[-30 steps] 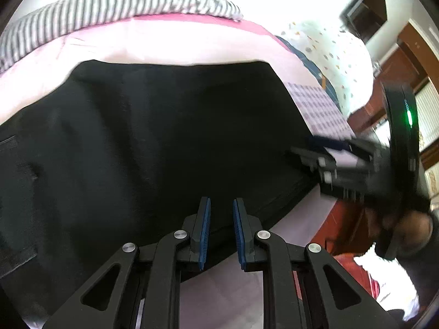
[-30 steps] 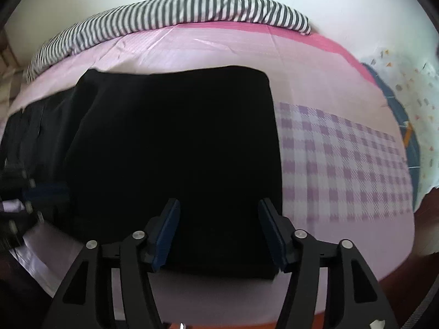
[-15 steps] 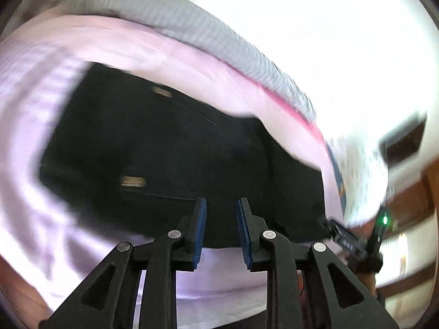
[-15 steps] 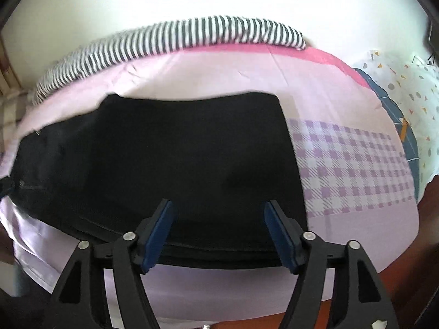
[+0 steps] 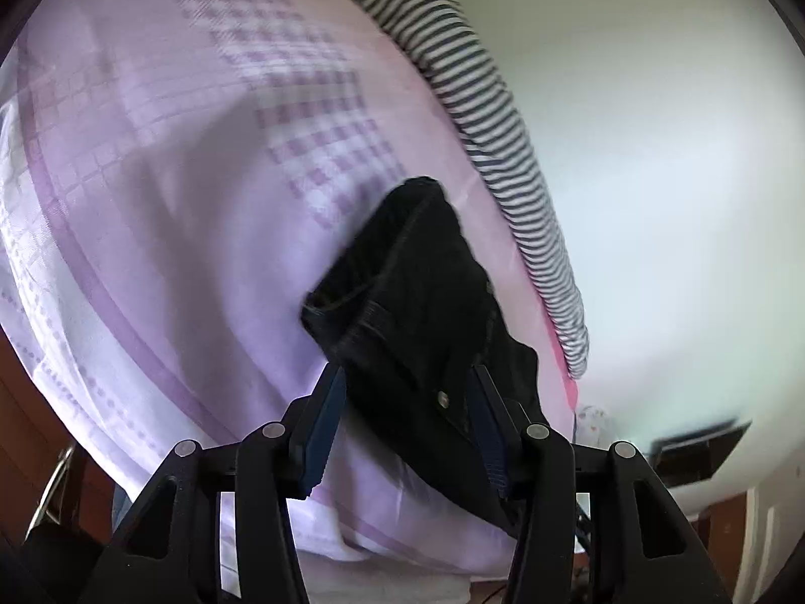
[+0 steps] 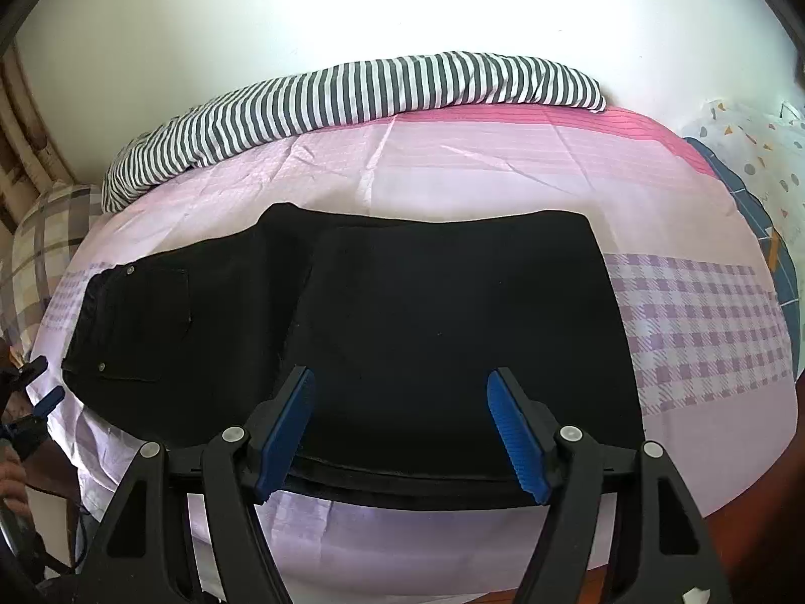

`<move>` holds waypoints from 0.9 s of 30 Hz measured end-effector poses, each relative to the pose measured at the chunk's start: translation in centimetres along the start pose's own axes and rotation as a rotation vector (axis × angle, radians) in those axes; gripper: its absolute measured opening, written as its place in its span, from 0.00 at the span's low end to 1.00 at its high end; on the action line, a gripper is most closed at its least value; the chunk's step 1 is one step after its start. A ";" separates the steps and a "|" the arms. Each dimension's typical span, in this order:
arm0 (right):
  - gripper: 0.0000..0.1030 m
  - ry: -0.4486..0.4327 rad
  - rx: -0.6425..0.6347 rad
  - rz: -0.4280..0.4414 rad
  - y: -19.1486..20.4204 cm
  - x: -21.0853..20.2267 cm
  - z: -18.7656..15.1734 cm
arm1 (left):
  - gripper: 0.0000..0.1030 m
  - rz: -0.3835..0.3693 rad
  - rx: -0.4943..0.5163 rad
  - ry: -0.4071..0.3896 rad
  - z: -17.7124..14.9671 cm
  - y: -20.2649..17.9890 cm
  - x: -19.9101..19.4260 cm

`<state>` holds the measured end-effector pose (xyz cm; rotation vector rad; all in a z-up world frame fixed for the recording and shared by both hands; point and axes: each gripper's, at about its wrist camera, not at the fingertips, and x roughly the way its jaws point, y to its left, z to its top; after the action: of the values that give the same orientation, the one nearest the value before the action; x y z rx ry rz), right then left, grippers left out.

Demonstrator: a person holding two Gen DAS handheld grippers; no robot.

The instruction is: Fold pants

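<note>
Black pants [image 6: 453,332] lie folded on the pink and lilac bed sheet [image 6: 503,171], legs doubled over to the right, waist and back pocket [image 6: 146,322] at the left. My right gripper [image 6: 402,428] is open and empty above the pants' near edge. My left gripper [image 5: 407,428] is open, its jaws on either side of the waistband end of the pants [image 5: 427,302], near a metal button [image 5: 443,399]. The left gripper also shows in the right wrist view [image 6: 30,397] at the far left, by the waist.
A striped black-and-white blanket [image 6: 352,95] lies rolled along the bed's far edge by the white wall. A plaid pillow [image 6: 35,251] sits at the left, a patterned quilt [image 6: 765,151] at the right. The bed's near edge drops to a reddish floor.
My left gripper has swung left to the waist end of the pants and opened wide. My right gripper has pulled back from the pants and stayed open.
</note>
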<state>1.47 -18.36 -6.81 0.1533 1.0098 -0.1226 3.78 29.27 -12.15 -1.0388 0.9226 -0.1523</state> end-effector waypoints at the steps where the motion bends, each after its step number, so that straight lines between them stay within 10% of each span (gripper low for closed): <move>1: 0.67 0.003 0.000 0.000 0.1 0.0 0.0 | 0.49 -0.003 -0.013 -0.001 0.2 0.2 0.2; 25: 0.67 0.033 0.024 -0.003 1.1 1.4 0.7 | 0.53 -0.003 -0.047 0.011 1.9 2.0 3.5; 27: 0.67 0.033 0.028 0.003 1.2 1.4 0.6 | 0.33 0.061 -0.007 0.000 1.7 1.6 3.6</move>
<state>2.93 -17.37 -7.64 0.1829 1.0406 -0.1321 6.80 29.39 -15.18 -1.0153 0.9543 -0.0981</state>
